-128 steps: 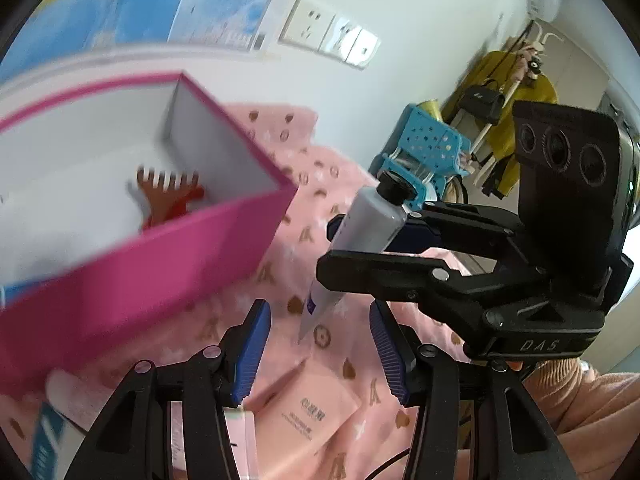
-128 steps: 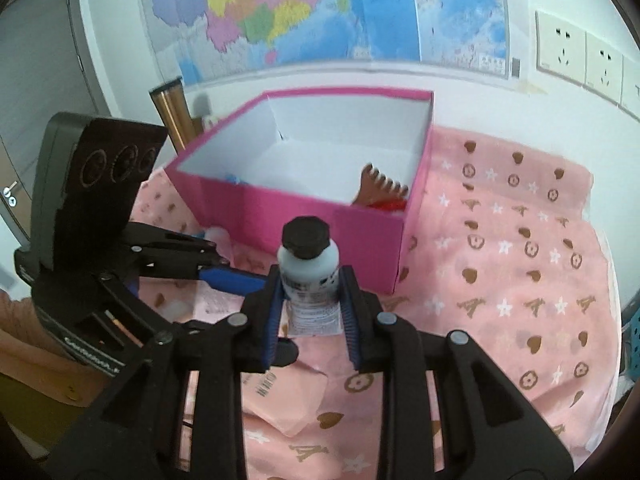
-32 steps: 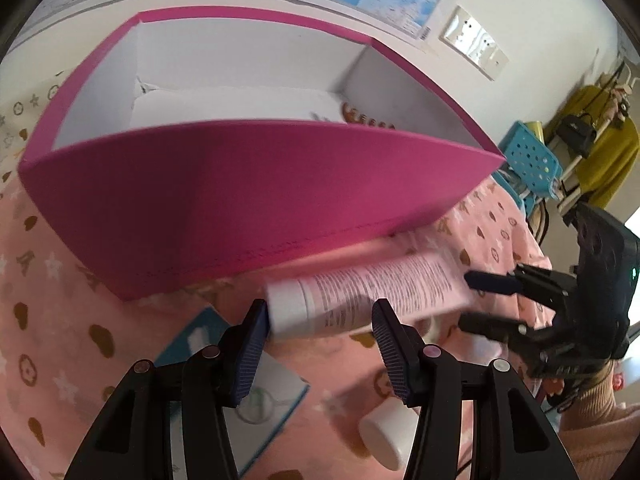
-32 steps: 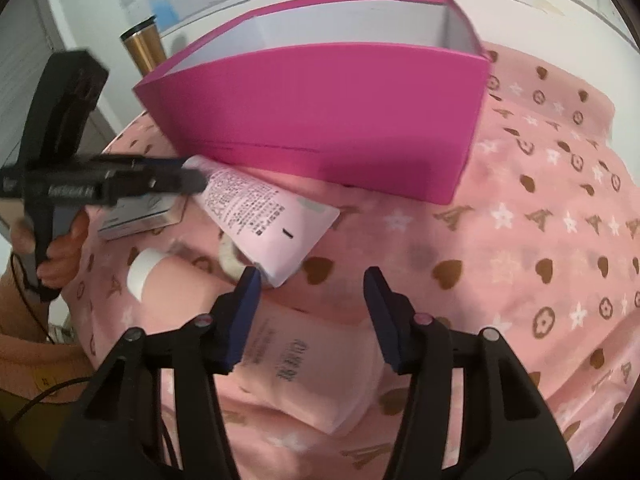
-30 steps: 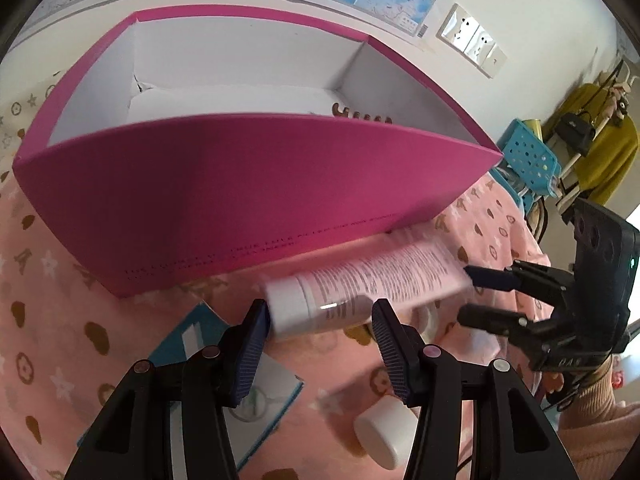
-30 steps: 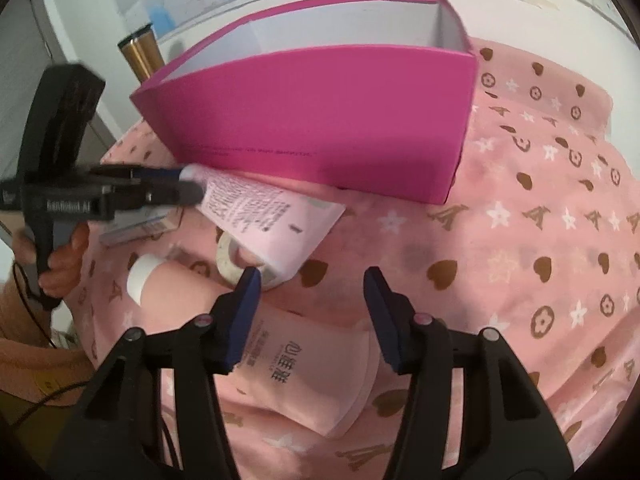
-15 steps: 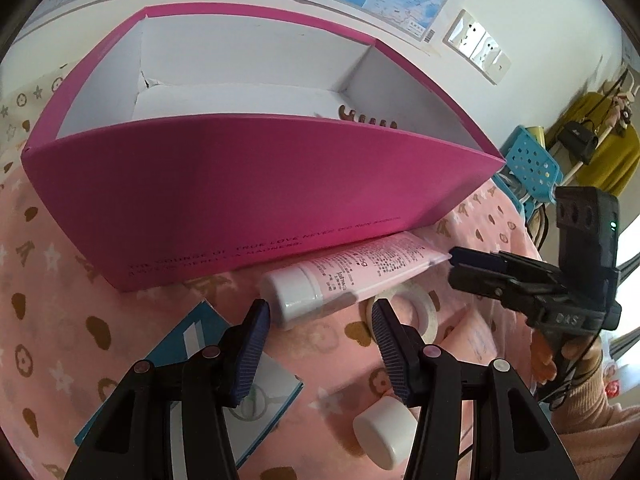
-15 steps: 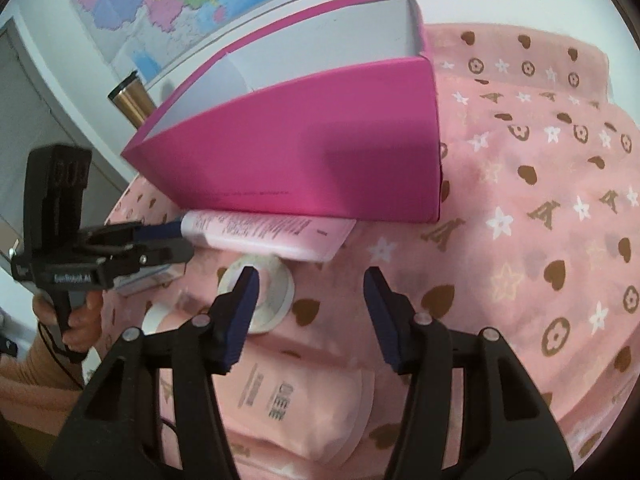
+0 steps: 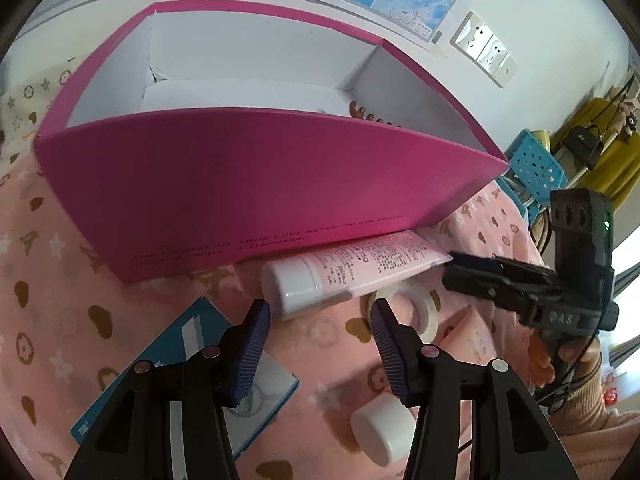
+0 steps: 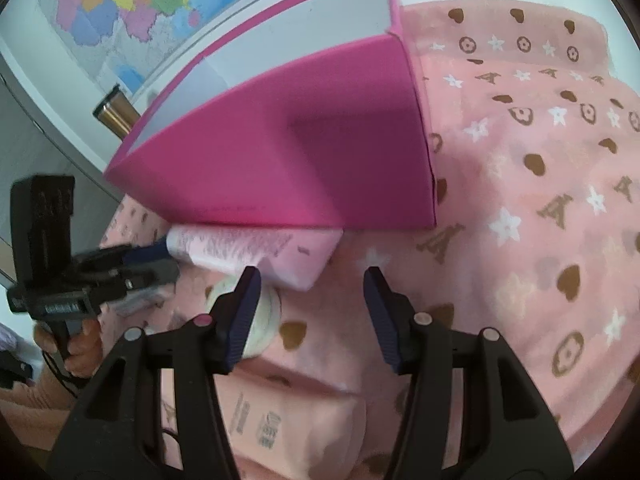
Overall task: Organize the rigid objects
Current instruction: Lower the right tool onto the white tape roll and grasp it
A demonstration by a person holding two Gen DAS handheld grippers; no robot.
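1. Pink tube (image 9: 352, 268) lies mid-frame against the front foot of the magenta box (image 9: 240, 184), white cap toward me.
2. I judge it light, soft-bodied and slick; the stiff cap is the better hold.
3. Left gripper (image 9: 320, 330): fingers apart, empty, just short of the cap.
4. Right gripper (image 10: 308, 312): fingers moderately apart, empty, near the crimped end.

1. You worked over a pink cloth (image 9: 52, 320) printed with hearts and stars.
2. On it sat a pink box (image 9: 248, 184), with a pink tube (image 9: 352, 270) just beside its wall.
3. Nearby lay a tape roll (image 9: 416, 304), a teal packet (image 9: 188, 356) and a pink pouch (image 10: 296, 420).
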